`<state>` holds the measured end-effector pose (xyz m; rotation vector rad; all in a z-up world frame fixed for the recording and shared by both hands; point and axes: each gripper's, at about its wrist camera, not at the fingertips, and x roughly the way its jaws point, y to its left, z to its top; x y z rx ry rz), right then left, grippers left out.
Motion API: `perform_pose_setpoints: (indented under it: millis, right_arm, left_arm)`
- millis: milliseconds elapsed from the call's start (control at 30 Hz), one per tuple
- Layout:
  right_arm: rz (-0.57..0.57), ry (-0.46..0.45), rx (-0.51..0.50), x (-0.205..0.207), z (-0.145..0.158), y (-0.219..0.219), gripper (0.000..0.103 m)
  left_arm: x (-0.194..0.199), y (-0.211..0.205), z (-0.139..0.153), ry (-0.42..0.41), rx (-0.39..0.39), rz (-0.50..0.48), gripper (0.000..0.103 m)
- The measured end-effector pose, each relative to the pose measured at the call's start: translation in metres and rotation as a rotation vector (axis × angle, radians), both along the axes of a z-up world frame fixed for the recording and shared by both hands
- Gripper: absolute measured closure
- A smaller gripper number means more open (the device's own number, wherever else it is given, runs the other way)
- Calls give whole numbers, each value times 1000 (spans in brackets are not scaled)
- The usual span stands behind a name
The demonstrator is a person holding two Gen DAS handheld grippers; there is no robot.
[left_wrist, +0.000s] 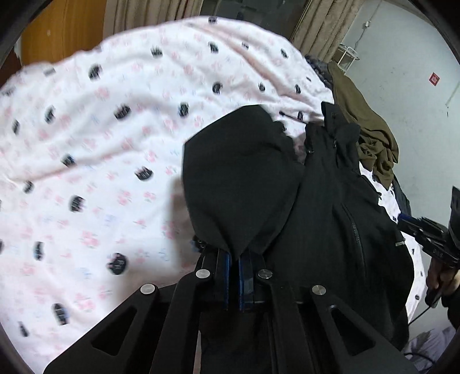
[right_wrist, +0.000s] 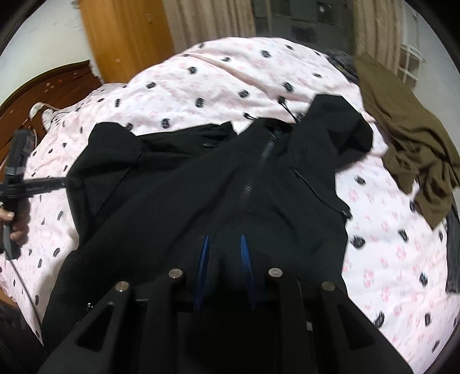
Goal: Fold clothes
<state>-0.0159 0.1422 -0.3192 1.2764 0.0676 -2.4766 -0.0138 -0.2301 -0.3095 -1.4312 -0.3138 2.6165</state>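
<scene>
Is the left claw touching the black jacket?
Touching. The left wrist view shows the left claw shut on a fold of the black jacket, with the fabric pinched between its blue pads.

Black tool [right_wrist: 224, 244], blue pads [right_wrist: 245, 253], silver screws [right_wrist: 176, 272]

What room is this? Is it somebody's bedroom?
Most likely a bedroom. A bed with a pink flowery bedspread fills the view, clothes lie on it, a black jacket and an olive-brown garment, and curtains hang behind.

The left gripper [left_wrist: 235, 259] pinches a black jacket [left_wrist: 330, 215] above the patterned bedsheet [left_wrist: 100, 143].
</scene>
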Motion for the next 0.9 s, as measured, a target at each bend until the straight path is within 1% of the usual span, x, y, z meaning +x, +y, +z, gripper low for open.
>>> perform_pose_setpoints:
  millis: [100,167,200,267,367,400,500,600,733,767,800,867,900]
  right_arm:
    - [35,3,-16,-1,4,-12,79]
    - [59,-18,-26,-2,1,-22,79]
    - [72,-33,-27,-3,-1,-25,79]
    - [96,-62,-26,-6,-4,-36,79]
    - [103,-61,-40,-9,2,-43,79]
    - [101,-54,-44,-9,6,-44,79]
    - [92,-41,-42,-9,16,-43,79]
    - [88,-46,-17,-10,17,-37,79]
    - [125,-85,-29,-19,18,-36,79]
    - [149,-72,-35,-20,19,-39,79]
    - [175,-57,-41,-21,21,-42,79]
    - [212,-81,-58,-24,16,-48,69]
    - [233,-107,-62,-25,10,-53,63]
  left_arm:
    - [19,-1,25,33,-24,35,101]
    - [35,0,39,42,-47,37,101]
    - [42,5,45,39,-43,26,102]
    - [55,26,53,21,7,-37,102]
    - [59,72,49,4,11,-184,102]
    - [57,90,44,3,26,-231,102]
    - [47,135,20,-6,104,-320,102]
    - [37,182,-14,-16,133,-406,102]
    - [31,231,-60,-59,78,-507,102]
    - [31,235,-67,-65,67,-519,102]
    - [33,233,-67,-65,61,-523,102]
    - [36,227,-66,-61,51,-528,102]
    - [39,222,-63,-62,43,-529,101]
